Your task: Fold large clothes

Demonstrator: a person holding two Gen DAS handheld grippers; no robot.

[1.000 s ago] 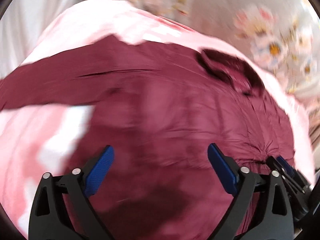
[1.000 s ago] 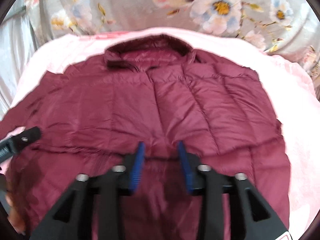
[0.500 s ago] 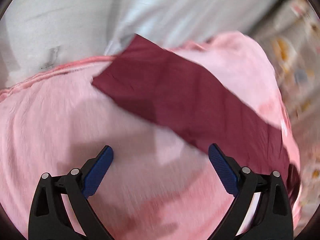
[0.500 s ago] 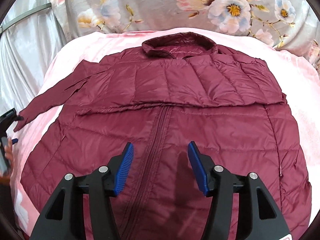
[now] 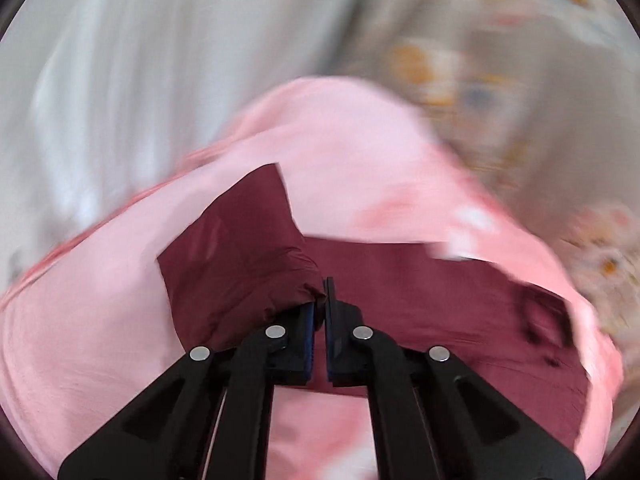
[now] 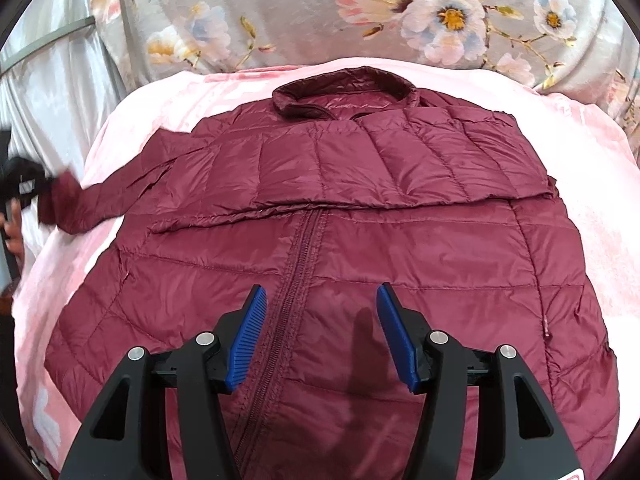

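A maroon quilted puffer jacket [image 6: 360,220] lies front up on a pink blanket [image 6: 592,168], collar at the far side, the right sleeve folded across the chest. Its left sleeve [image 6: 100,196] stretches out to the left. My left gripper [image 5: 323,300] is shut on the end of that sleeve [image 5: 240,256] and lifts it off the blanket; it shows at the left edge of the right wrist view [image 6: 20,184]. My right gripper [image 6: 320,336] is open and empty, hovering over the jacket's lower front by the zipper [image 6: 296,280].
A grey floral cloth [image 6: 400,12] hangs behind the blanket. A pale silvery curtain [image 6: 52,80] hangs at the left. The left wrist view is blurred by motion.
My left gripper closed on the sleeve end and lifted it. My right gripper opened wider and drew back over the jacket's lower front.
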